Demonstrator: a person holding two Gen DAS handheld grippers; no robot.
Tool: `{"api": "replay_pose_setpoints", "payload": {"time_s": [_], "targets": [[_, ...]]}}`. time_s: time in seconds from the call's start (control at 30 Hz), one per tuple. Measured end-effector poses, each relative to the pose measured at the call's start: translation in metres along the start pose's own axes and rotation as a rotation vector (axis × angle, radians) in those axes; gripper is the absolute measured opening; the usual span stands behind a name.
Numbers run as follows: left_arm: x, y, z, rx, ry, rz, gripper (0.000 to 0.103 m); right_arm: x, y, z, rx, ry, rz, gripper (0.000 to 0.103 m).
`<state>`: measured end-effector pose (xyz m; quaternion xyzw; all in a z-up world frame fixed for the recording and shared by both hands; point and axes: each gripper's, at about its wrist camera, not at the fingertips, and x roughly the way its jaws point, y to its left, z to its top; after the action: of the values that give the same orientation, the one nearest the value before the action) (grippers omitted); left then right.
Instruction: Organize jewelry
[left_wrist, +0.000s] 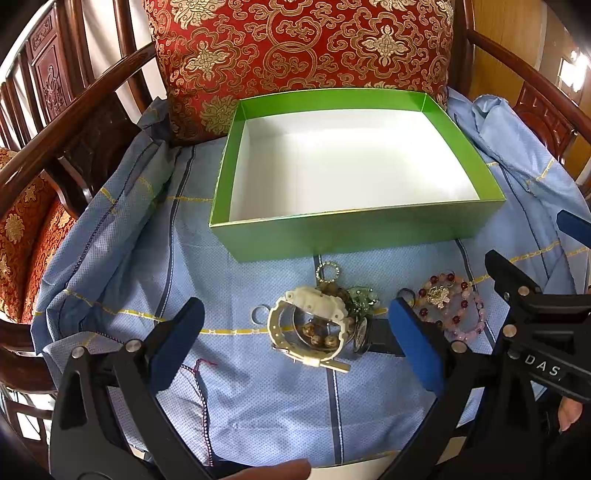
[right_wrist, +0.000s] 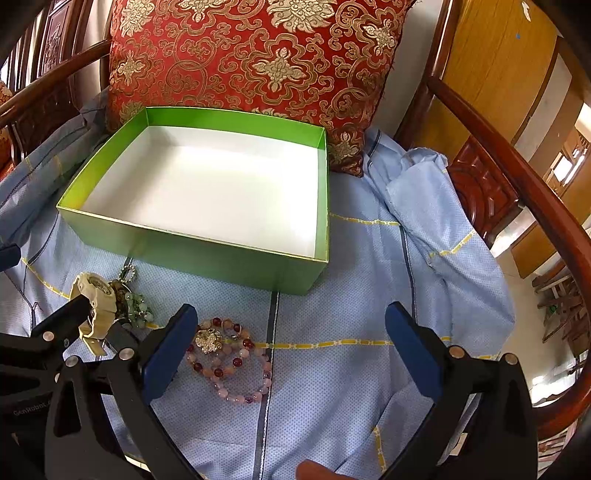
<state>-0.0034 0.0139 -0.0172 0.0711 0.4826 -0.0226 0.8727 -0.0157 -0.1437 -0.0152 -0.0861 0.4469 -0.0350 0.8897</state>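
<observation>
Blue checked cloth (left_wrist: 258, 398) spreads under both claws, with the green box (left_wrist: 343, 236), white inside, lying just beyond them. Left claw (left_wrist: 295, 339) hangs wide apart, the white watch (left_wrist: 306, 328) right between its fingers. Right claw (right_wrist: 291, 350) gapes too, gripping nothing, the pink-and-red bead bracelets (right_wrist: 231, 363) just inside its left finger (right_wrist: 166, 350).

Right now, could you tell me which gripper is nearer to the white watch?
Left. The open left gripper has the white watch lying between its fingers, while the open right gripper sits off to the watch's right, over the beaded bracelets.
</observation>
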Motion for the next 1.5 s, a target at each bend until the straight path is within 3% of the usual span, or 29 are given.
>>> {"api": "replay_pose_setpoints", "payload": {"time_s": [1.5], "targets": [[0.0036, -0.0051, -0.0013, 0.025, 0.019, 0.024, 0.099, 0.0059, 0.0017, -0.0029, -0.02, 0.015, -0.005, 0.1]]}}
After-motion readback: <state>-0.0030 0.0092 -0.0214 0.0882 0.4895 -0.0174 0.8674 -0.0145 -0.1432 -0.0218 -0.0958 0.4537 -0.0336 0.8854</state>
